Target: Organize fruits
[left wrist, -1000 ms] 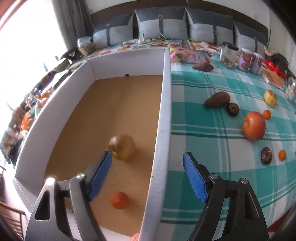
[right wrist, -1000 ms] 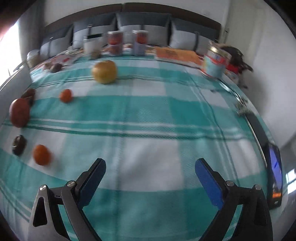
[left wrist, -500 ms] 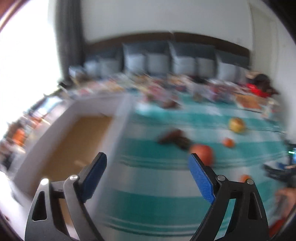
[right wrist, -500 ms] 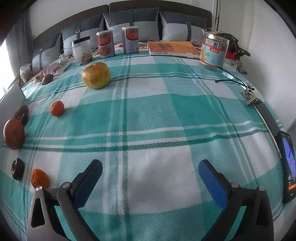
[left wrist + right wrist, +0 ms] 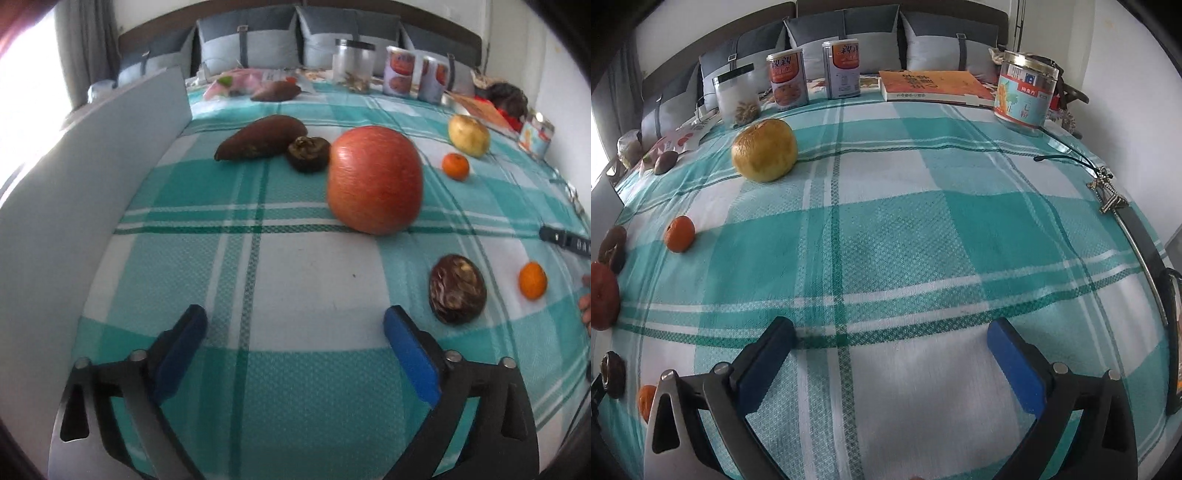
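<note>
Fruit lies spread over a teal checked cloth (image 5: 295, 295). In the left wrist view a big red apple (image 5: 375, 181) sits just ahead of my left gripper (image 5: 295, 332), whose jaws are opening with nothing between them. A dark round fruit (image 5: 457, 290) and a small orange (image 5: 532, 280) lie to its right; a brown sweet potato (image 5: 260, 142), another dark fruit (image 5: 308, 153), a second small orange (image 5: 456, 167) and a yellow fruit (image 5: 468, 134) lie farther back. My right gripper (image 5: 892, 347) is open over bare cloth, the yellow fruit (image 5: 764, 149) far ahead on the left.
The white wall of a cardboard box (image 5: 74, 177) rises along the left. Jars and tins (image 5: 786, 81), a book (image 5: 931, 85) and cushions line the far edge. A phone (image 5: 1172, 332) and keys (image 5: 1110, 195) lie at the right edge.
My left gripper has swung right, out of the box and over the cloth, dropped lower toward the apple, and its jaws have widened. The right gripper sank a little and opened slightly.
</note>
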Motion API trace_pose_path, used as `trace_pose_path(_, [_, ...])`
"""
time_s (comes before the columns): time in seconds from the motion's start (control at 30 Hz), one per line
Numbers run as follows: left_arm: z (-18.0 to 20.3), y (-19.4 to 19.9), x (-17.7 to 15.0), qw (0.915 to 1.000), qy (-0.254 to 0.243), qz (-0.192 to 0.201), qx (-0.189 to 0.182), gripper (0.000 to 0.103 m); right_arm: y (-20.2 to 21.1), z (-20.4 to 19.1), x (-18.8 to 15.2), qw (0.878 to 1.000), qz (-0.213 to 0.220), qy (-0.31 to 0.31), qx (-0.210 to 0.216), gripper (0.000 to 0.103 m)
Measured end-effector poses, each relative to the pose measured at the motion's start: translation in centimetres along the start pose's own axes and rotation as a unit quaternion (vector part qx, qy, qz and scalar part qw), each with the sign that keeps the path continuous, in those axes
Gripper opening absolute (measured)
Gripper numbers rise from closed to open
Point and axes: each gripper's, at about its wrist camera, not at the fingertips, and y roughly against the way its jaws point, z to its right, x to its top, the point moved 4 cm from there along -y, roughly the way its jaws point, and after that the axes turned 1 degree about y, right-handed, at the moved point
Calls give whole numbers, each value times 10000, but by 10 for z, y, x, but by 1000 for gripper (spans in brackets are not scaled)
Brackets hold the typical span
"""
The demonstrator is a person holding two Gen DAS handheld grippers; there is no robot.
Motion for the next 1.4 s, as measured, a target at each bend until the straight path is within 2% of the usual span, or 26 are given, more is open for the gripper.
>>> trace_pose_path(1.4, [1,-3,-2,10000,-9,20,30,100,0,1,0,10000,-2,-31,42,103])
